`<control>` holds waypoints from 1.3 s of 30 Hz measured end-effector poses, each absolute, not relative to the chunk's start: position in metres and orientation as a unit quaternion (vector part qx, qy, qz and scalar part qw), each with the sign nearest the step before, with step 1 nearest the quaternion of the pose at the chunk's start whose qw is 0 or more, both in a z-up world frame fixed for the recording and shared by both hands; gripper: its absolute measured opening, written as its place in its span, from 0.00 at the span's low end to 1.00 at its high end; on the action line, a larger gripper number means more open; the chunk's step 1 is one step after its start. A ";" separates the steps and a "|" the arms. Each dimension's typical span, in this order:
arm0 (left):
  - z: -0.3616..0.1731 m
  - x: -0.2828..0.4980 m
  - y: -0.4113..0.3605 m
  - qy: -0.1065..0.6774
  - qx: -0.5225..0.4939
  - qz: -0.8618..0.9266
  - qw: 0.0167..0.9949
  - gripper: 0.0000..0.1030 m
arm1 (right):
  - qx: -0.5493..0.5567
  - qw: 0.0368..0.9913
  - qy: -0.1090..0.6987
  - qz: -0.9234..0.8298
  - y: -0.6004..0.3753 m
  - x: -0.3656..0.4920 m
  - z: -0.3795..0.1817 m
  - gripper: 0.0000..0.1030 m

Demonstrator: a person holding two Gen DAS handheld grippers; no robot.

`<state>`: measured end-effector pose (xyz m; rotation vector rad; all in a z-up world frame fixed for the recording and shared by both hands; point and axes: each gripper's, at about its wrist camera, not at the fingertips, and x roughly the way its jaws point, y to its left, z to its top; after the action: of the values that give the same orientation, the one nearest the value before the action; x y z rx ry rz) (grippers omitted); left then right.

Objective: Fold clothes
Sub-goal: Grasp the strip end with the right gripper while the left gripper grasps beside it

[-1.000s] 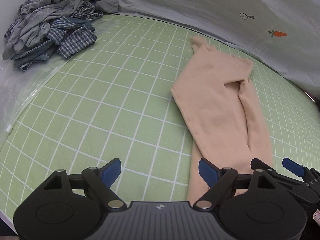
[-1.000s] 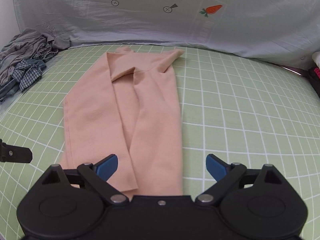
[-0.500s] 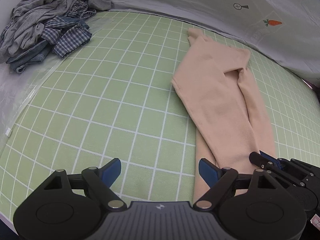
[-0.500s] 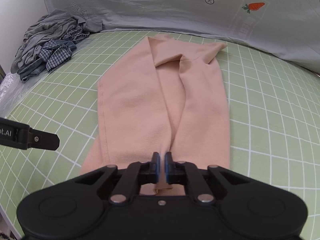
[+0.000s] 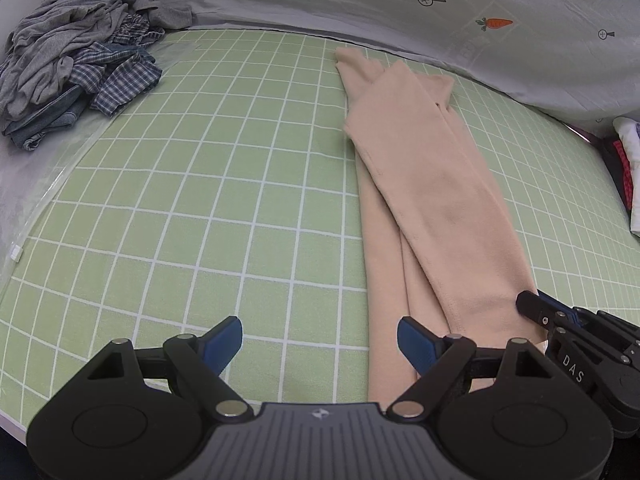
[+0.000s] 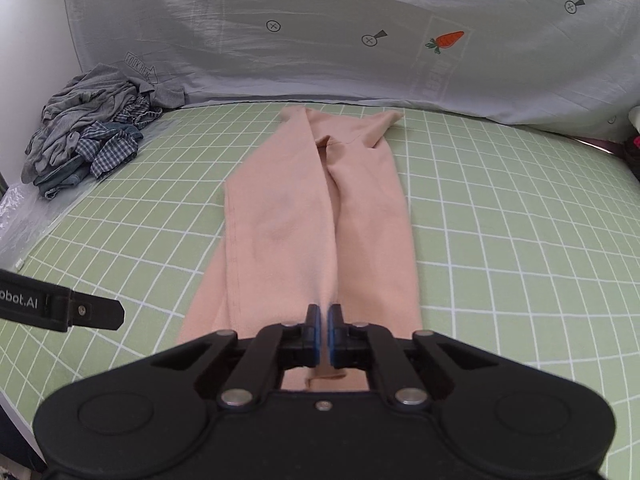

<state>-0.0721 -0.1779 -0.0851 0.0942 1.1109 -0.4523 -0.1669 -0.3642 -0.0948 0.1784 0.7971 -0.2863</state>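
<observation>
While the right gripper (image 6: 324, 332) fingers pinch the long peach fleece garment (image 6: 320, 216), hiding its near hem, the left gripper (image 5: 320, 340) fingers stand wide, empty.

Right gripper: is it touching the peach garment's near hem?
Touching. In the right wrist view the right gripper has its jaws shut on the near hem of the peach garment, fabric bunching just behind the pads.

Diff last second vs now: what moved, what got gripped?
The right gripper went from open to shut on the near hem of the peach garment, whose near end has shifted. The left gripper stays open beside it, holding nothing. The clothes pile is unchanged.
</observation>
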 end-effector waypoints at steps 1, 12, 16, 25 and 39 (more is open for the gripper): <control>-0.087 -0.076 -0.180 0.524 0.048 -0.217 0.822 0.83 | 0.089 0.907 0.387 -0.143 -0.364 -0.173 -0.096 0.04; -0.102 -0.111 -0.200 0.553 0.062 -0.230 0.798 0.83 | 0.120 0.886 0.420 -0.154 -0.380 -0.213 -0.108 0.04; -0.104 -0.116 -0.206 0.560 0.060 -0.220 0.796 0.83 | 0.130 0.880 0.428 -0.162 -0.389 -0.219 -0.109 0.34; -0.114 -0.114 -0.223 0.556 0.070 -0.200 0.804 0.84 | 0.154 0.872 0.434 -0.169 -0.411 -0.216 -0.109 0.82; -0.132 -0.126 -0.226 0.537 0.066 -0.212 0.814 0.82 | 0.150 0.866 0.453 -0.149 -0.401 -0.193 -0.134 0.79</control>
<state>-0.1258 -0.2255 -0.1322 0.1411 1.1458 -0.4516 -0.1934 -0.4010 -0.1341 0.3152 0.9493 -0.3126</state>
